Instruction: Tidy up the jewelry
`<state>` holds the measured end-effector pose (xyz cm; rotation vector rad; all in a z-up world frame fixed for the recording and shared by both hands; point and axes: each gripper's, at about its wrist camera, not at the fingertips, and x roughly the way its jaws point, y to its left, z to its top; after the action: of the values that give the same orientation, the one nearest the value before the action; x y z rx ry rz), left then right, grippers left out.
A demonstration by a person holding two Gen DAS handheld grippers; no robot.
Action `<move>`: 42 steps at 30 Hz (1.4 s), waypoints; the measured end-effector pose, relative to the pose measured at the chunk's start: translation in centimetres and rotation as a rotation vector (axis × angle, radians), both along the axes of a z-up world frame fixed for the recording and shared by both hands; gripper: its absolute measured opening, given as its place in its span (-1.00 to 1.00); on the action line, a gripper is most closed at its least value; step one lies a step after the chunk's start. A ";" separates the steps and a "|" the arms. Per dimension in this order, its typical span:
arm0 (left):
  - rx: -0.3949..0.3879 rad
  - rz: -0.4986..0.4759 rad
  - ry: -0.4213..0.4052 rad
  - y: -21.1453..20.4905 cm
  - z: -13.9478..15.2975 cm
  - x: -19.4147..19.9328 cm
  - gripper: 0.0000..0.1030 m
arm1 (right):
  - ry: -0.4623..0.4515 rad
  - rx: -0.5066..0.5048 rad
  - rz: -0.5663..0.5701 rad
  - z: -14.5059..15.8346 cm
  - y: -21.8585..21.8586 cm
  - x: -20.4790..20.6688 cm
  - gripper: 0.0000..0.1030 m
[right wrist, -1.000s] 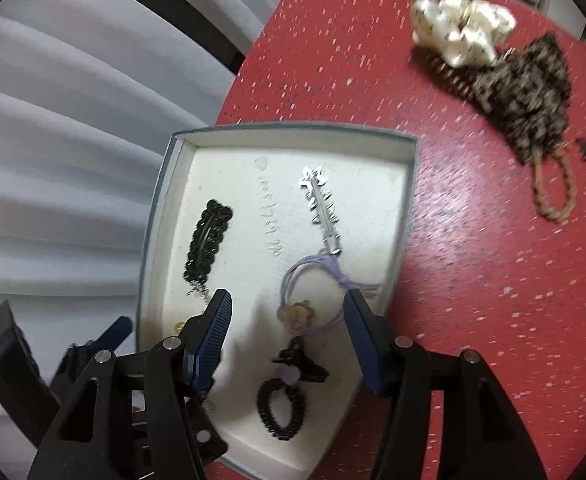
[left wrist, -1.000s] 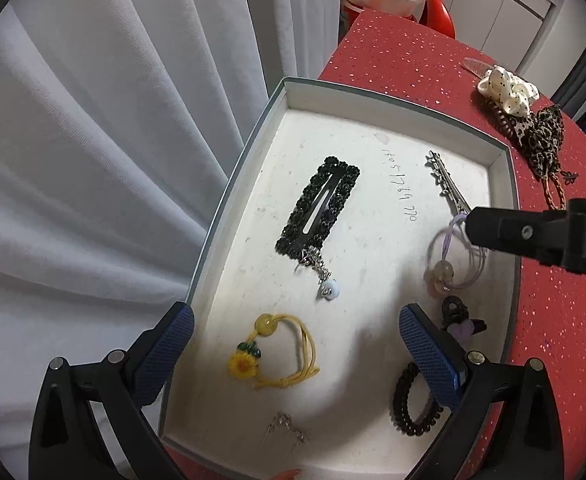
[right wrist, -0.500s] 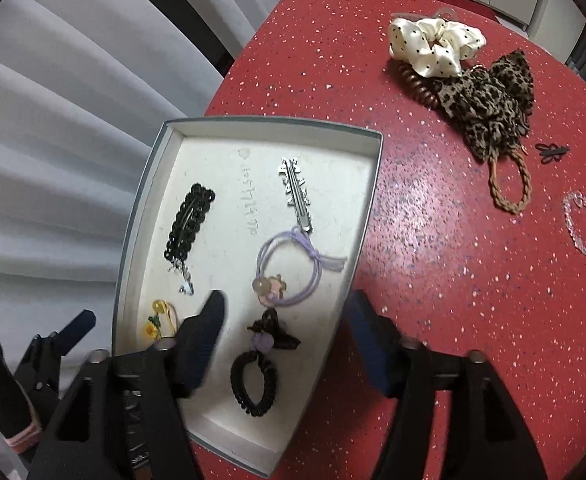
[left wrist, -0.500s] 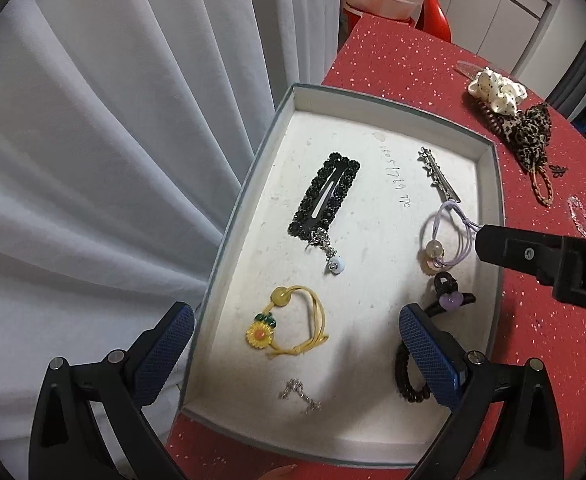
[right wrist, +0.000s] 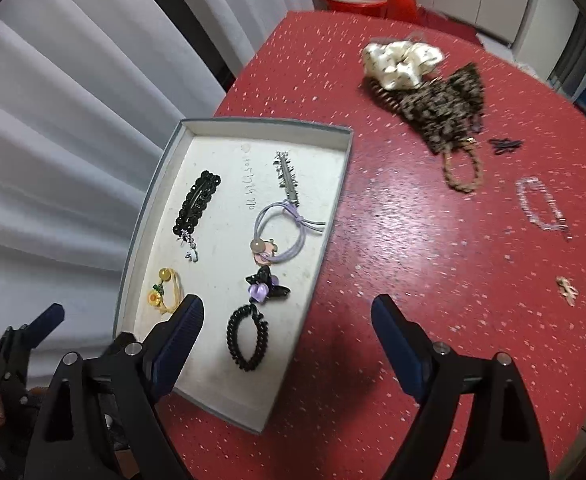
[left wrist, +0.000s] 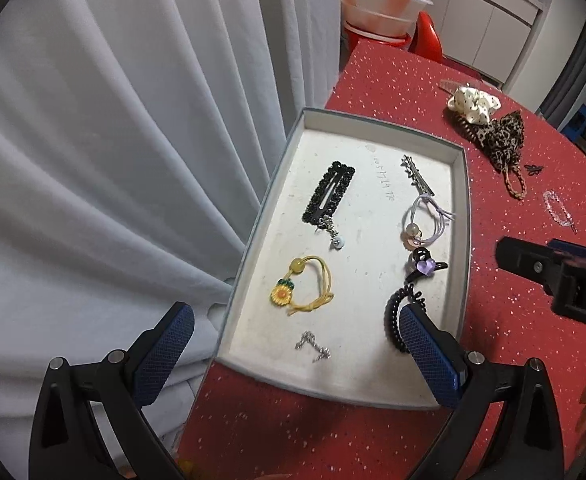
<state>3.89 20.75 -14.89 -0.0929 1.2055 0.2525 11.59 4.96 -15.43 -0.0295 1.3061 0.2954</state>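
Both grippers, left (left wrist: 293,350) and right (right wrist: 287,332), hang spread and empty above the shallow grey-rimmed white tray (right wrist: 335,196), where several hairpieces already lie. Loose on the red speckled table (right wrist: 393,240) sits a clear pinkish beaded bracelet (right wrist: 543,209): probably light, limp and slippery, best pinched across one strand of beads.

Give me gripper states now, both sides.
Left gripper: open, holding nothing, over the tray.
Right gripper: open, holding nothing.
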 end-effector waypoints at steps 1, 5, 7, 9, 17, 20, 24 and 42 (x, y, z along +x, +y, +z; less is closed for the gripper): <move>0.003 0.005 -0.004 0.0 0.4 -0.3 1.00 | -0.019 -0.018 0.004 0.7 -0.3 -0.5 0.70; 0.009 0.027 -0.021 -0.1 2.0 -1.4 1.00 | -0.073 -0.041 0.006 2.9 -1.1 -2.0 0.70; 0.012 0.040 -0.030 -0.1 2.8 -1.9 1.00 | -0.077 -0.038 0.003 3.6 -1.3 -2.5 0.71; 0.011 0.050 -0.037 -0.1 3.5 -2.3 1.00 | -0.080 -0.039 0.005 4.2 -1.4 -2.9 0.71; 0.001 0.082 -0.059 -0.2 5.3 -3.6 1.00 | -0.153 -0.066 0.065 6.5 -0.7 -4.8 0.71; 0.002 0.087 -0.062 -0.2 5.5 -3.9 1.00 | -0.162 -0.064 0.076 7.0 -0.4 -5.1 0.71; 0.002 0.090 -0.063 -0.2 5.6 -4.1 1.00 | -0.168 -0.065 0.085 7.2 -0.2 -5.2 0.71; 0.002 0.096 -0.066 -0.1 5.7 -4.4 1.00 | -0.174 -0.068 0.086 7.3 -0.1 -5.5 0.71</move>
<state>-0.49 20.64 -9.17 -0.1565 1.1361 0.3318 6.12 4.89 -8.14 -0.1656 1.1432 0.3151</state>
